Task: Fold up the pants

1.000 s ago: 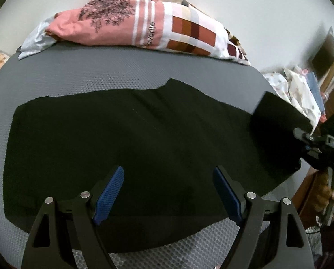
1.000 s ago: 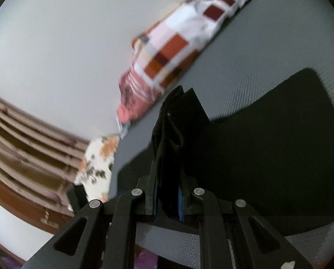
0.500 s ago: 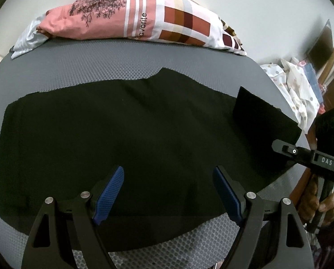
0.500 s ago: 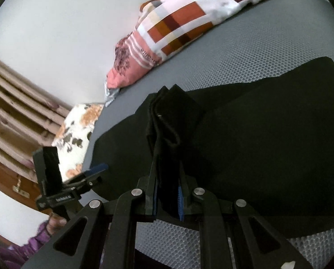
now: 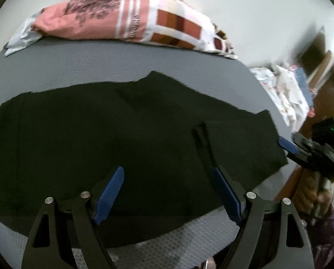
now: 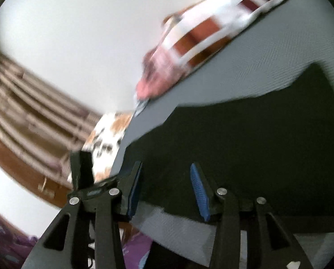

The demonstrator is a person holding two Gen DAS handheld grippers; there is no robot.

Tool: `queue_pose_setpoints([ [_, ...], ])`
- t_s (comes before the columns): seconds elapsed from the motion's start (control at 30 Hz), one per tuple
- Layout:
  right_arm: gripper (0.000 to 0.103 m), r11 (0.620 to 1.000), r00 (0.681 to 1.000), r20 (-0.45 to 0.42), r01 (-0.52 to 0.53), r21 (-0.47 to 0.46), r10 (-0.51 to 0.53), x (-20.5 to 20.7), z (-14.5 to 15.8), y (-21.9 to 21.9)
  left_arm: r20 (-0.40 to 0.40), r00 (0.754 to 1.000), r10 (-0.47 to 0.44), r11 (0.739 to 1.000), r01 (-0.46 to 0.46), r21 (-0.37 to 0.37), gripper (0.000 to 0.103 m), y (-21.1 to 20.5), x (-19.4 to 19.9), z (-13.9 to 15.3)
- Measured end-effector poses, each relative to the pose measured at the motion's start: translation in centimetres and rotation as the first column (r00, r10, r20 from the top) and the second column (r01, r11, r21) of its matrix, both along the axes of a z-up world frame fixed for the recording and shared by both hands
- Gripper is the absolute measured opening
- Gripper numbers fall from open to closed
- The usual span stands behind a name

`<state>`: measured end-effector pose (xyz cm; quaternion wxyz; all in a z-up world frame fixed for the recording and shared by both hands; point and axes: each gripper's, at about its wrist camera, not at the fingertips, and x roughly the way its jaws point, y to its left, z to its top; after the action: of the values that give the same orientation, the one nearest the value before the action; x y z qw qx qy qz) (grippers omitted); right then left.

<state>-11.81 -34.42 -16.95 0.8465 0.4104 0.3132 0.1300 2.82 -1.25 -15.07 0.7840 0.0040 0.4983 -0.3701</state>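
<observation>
Right gripper (image 6: 167,190): jaws have just been opening, now spread and empty; the fabric fold it pinched a second ago is lying released. Left gripper (image 5: 167,192) is hovering wide apart, holding nothing. Black pants (image 5: 126,139) are lying flat across the grey mattress (image 5: 99,65), patterned pillow (image 5: 133,20) beyond.

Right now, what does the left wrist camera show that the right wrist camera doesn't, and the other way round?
Only the left wrist view shows the heap of printed cloth beyond the bed's far corner and the right hand-held gripper at the pants' edge, seen from outside.

Only the right wrist view shows the slatted wooden furniture and the floral cushion.

Both show the black pants lying flat on the grey bed, the patchwork pillow, and open blue-padded jaws.
</observation>
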Motion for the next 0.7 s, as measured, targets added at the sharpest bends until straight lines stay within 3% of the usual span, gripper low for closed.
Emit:
queue_pose_setpoints([
  [0.13, 0.042, 0.994, 0.994, -0.035, 0.098, -0.04, -0.1, -1.7, -0.5, -3.3, -0.015, 0.998, -0.068, 0.997, 0.068, -0.033, 0.082, -1.4, -0.9, 0.3],
  [0.27, 0.042, 0.989, 0.99, -0.046, 0.128, -0.074, -0.131, -2.6, -1.1, -4.6, -0.033, 0.992, -0.12, 0.993, 0.119, -0.015, 0.082, -3.2, -1.7, -0.1],
  [0.4, 0.042, 0.992, 0.991, -0.054, 0.124, -0.033, -0.125, -3.1, -1.9, -5.0, -0.095, 0.985, -0.142, 0.99, 0.14, -0.033, 0.082, -5.1, -1.3, -0.9],
  [0.7, 0.042, 0.997, 0.996, -0.058, 0.062, -0.04, -0.065, -1.9, -2.5, -3.1, -0.267, 0.953, -0.144, 0.988, 0.126, -0.085, 0.082, -9.1, 1.5, -3.6],
])
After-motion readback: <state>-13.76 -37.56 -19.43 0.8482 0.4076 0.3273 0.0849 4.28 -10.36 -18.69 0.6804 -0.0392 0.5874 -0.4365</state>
